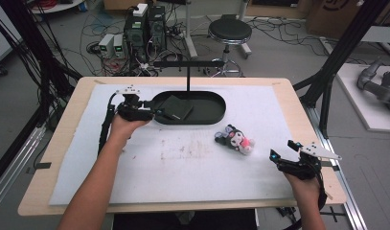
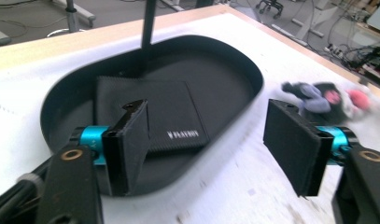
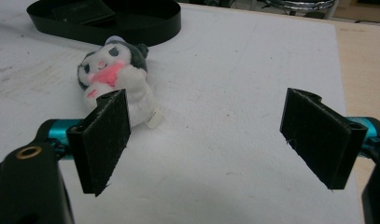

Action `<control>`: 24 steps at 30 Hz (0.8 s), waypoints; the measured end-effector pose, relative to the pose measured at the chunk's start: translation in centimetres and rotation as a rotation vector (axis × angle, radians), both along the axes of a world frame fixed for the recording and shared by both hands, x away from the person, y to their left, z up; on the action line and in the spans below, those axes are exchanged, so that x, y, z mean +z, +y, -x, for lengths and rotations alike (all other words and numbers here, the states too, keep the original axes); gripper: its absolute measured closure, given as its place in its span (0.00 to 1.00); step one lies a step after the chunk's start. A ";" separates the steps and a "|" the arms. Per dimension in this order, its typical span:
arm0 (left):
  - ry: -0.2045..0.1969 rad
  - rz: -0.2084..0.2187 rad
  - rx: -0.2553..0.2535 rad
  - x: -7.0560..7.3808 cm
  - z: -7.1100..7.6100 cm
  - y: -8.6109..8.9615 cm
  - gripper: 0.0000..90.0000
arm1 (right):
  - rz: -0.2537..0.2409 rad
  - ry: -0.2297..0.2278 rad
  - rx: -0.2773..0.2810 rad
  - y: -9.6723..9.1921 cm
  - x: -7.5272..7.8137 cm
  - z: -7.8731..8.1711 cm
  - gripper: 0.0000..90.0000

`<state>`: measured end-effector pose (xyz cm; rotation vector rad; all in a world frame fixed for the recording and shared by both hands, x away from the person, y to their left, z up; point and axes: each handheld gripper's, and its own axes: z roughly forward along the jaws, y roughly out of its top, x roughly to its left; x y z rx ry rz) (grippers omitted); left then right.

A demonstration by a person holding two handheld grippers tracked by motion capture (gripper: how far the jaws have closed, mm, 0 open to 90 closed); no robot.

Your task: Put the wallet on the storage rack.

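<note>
Wallet in the tray, my left gripper beside it with jaws apart.

The black wallet [image 2: 152,114] lies flat on the floor of the oval black tray [image 1: 216,98], toward its nine o'clock end, its long edges running roughly along the tray's length. My left gripper [image 1: 156,114] sits at the tray's nine o'clock rim, jaws spread and holding nothing, the wallet at three o'clock just ahead of it. The plush toy [image 1: 236,139] lies on the white mat [image 1: 183,163] at about five o'clock from the tray. My right gripper [image 1: 283,151] rests further out at four o'clock, jaws wide and empty, the nearer of my two tools to the plush.
</note>
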<state>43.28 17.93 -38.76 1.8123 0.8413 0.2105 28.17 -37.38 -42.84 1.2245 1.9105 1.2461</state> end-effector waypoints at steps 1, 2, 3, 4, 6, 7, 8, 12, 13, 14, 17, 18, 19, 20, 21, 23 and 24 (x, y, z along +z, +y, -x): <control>-0.007 -0.001 -0.005 -0.1 0.5 0.2 0.33 | -0.005 0.003 -0.003 0.0 0.0 0.0 0.18; -0.016 0.000 -0.009 -0.3 1.0 0.3 0.30 | -0.004 0.000 0.000 0.0 -0.1 -0.2 0.18; -0.012 -0.009 -0.015 -0.4 1.5 0.5 0.30 | -0.009 0.007 -0.003 0.1 -0.1 -0.2 0.18; -0.017 -0.021 -0.021 -0.6 2.0 0.5 0.30 | -0.003 0.004 0.002 0.1 -0.2 -0.4 0.18; -0.024 -0.023 -0.030 -1.0 2.9 0.8 0.28 | -0.006 0.012 0.009 0.3 -0.2 -0.6 0.18; -0.024 -0.029 -0.031 -1.2 3.4 0.8 0.28 | -0.006 0.012 0.009 0.3 -0.2 -0.6 0.18; -0.029 -0.037 -0.033 -1.4 3.8 0.9 0.28 | -0.004 0.012 0.013 0.4 -0.3 -0.7 0.18; -0.051 -0.078 -0.028 -2.0 5.4 1.2 0.24 | -0.008 0.018 0.019 0.7 -0.3 -1.0 0.18; -0.053 -0.083 -0.028 -2.2 5.7 1.3 0.22 | -0.010 0.016 0.028 0.8 -0.3 -1.2 0.18; -0.052 -0.096 -0.031 -2.3 6.0 1.4 0.22 | -0.010 0.016 0.028 0.8 -0.3 -1.2 0.18; -0.079 -0.113 -0.030 -2.6 6.9 1.7 0.21 | -0.010 0.015 0.035 1.1 -0.4 -1.6 0.18; -0.084 -0.111 -0.027 -2.6 7.1 1.8 0.21 | -0.006 0.014 0.038 1.2 -0.4 -1.7 0.18; -0.085 -0.111 -0.028 -2.6 7.2 1.9 0.20 | -0.004 0.016 0.043 1.3 -0.4 -1.8 0.18; -0.090 -0.106 -0.024 -2.6 7.4 2.1 0.20 | 0.000 0.016 0.048 1.4 -0.5 -1.8 0.18; -0.092 -0.091 -0.019 -2.6 7.6 2.4 0.20 | 0.001 0.017 0.050 1.5 -0.5 -1.8 0.18; -0.097 -0.073 -0.011 -2.6 8.0 2.8 0.20 | 0.001 0.015 0.050 1.5 -0.5 -1.8 0.18; -0.100 -0.073 -0.008 -2.6 8.2 3.1 0.20 | 0.004 0.012 0.052 1.4 -0.5 -1.8 0.18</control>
